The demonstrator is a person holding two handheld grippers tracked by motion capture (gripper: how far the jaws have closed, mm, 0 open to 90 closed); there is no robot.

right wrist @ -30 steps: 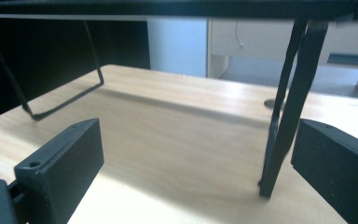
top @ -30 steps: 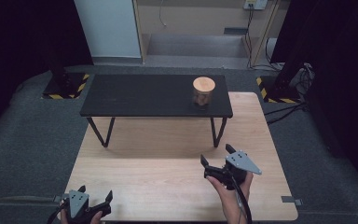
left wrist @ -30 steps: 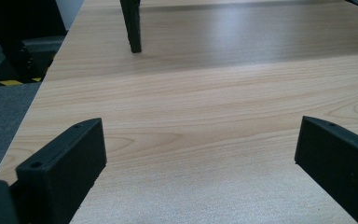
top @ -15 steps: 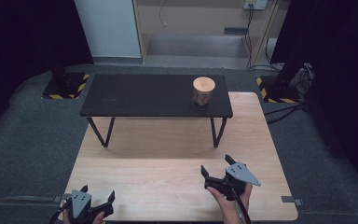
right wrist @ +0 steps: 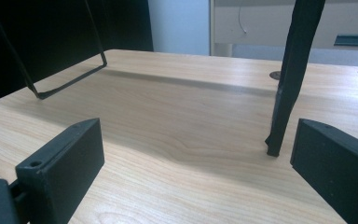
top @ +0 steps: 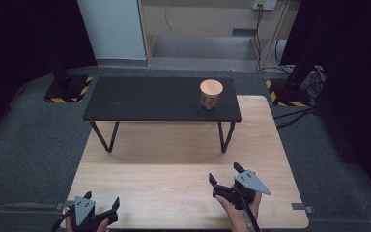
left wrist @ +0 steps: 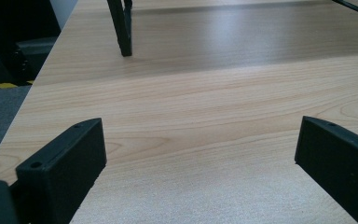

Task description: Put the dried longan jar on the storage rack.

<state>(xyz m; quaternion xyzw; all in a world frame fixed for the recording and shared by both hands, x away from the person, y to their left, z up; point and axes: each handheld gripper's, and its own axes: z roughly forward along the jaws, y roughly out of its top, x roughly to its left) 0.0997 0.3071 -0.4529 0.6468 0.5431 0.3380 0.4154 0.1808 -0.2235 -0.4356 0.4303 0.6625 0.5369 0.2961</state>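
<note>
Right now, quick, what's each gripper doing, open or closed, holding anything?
Left gripper: open, jaws wide apart, holding nothing.
Right gripper: open, jaws wide apart, holding nothing.

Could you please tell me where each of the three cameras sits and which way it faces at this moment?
High view: fixed above the person's side, looking forward and down on the light wooden board, the low black table and the cork-lidded jar; both hands hold grippers, left gripper, right gripper.
Left gripper view: low over the board, facing a black table leg between open jaws.
Right gripper view: low, facing another leg, jaws open.
All share the board and table legs.
</note>
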